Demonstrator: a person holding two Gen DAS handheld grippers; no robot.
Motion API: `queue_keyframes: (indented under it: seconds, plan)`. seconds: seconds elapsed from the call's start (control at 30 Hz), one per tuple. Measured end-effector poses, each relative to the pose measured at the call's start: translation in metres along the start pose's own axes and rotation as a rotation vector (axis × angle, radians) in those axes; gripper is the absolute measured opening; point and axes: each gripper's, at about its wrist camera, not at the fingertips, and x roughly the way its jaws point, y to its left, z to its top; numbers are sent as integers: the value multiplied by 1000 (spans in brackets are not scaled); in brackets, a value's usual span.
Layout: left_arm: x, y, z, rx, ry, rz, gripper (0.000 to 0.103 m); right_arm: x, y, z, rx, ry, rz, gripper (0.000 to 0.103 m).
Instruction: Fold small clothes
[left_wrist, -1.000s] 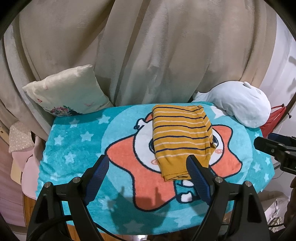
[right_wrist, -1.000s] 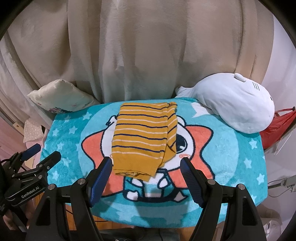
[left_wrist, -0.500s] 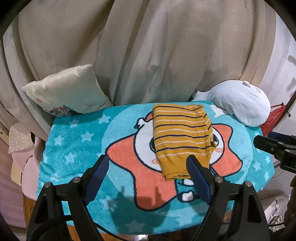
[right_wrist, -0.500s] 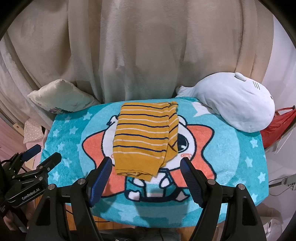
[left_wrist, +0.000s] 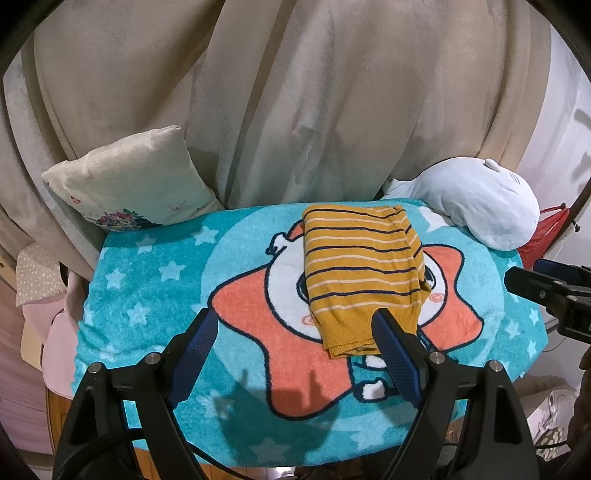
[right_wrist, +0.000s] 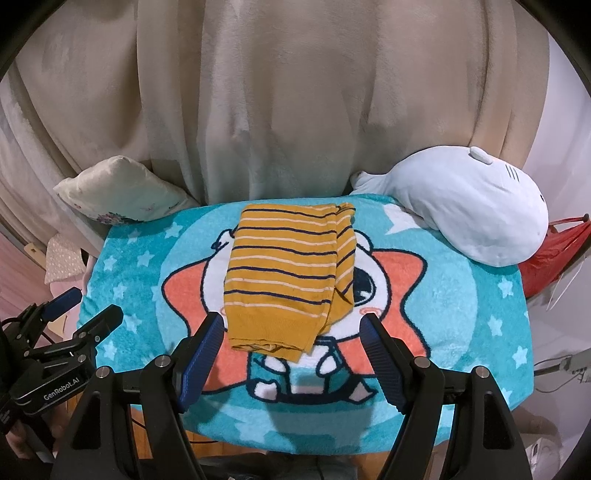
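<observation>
A small mustard-yellow garment with dark and pale stripes lies folded into a long rectangle on the turquoise cartoon-star towel. My left gripper hangs open above the towel's near edge, its right finger over the garment's near hem. My right gripper is open too, with the near hem showing between its blue pads and nothing held. Each gripper also shows at the side of the other's view: the right gripper and the left gripper.
A cream cushion leans at the back left and a white plush seal lies at the back right. Beige curtains hang behind. A red bag sits off the towel's right edge.
</observation>
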Motion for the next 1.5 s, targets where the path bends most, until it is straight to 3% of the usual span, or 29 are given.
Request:
queue_keyframes:
  seconds: [1.5]
  plan:
    - [8,-2,-2,23,21,-14,85,2,-1,-2,-1,9,2,80]
